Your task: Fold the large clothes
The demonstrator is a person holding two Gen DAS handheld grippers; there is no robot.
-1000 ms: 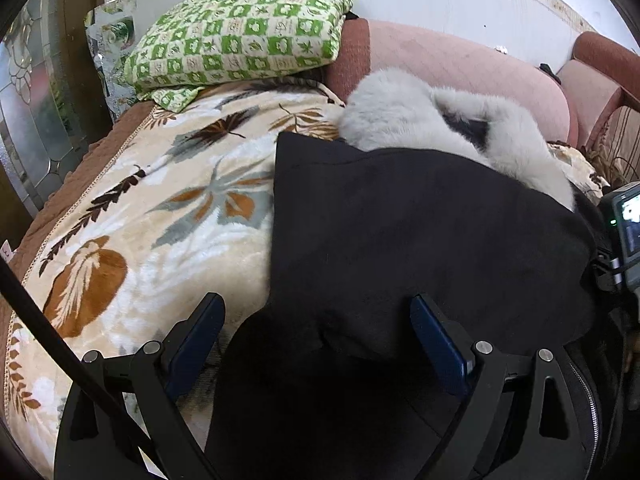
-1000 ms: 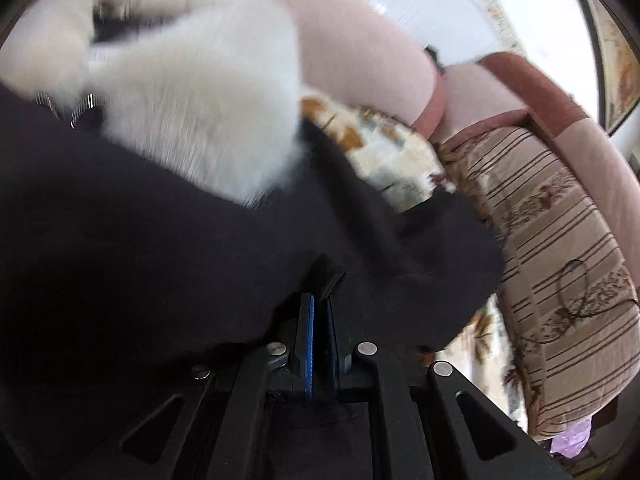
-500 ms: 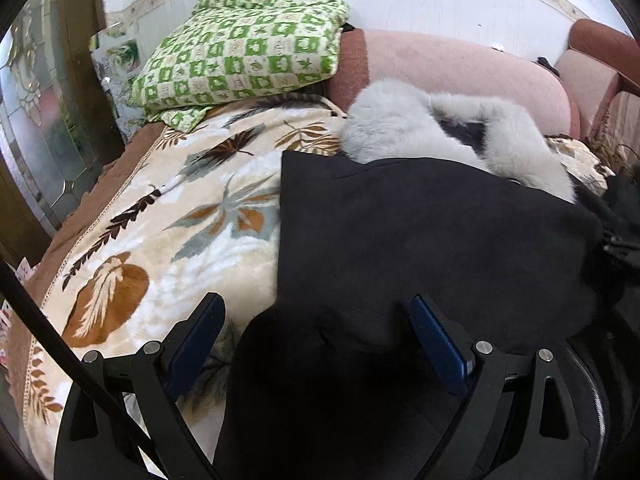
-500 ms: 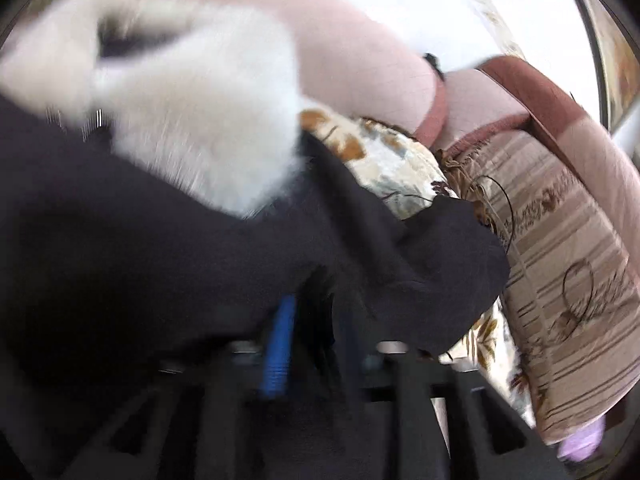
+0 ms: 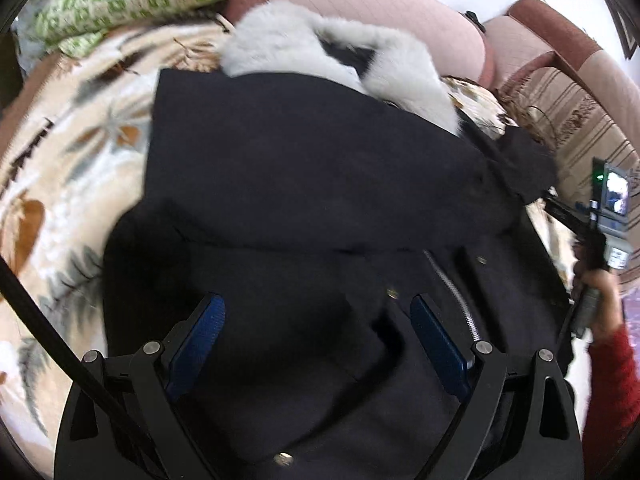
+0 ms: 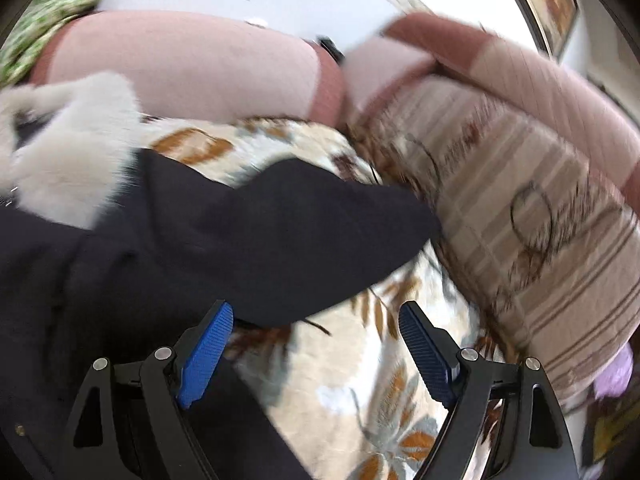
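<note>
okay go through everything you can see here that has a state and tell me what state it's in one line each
Left hand-held gripper: open, over the coat.
Right hand-held gripper: open, holding nothing.
Black coat: partly folded, on the blanket.
Fur collar: exposed at the top.
Coat sleeve: lying out sideways.
Leaf-print blanket: spread flat.

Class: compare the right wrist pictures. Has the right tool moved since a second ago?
Yes. The right tool, then shut on the black coat, is now open and has swung right, off the coat and over the leaf-print blanket.
</note>
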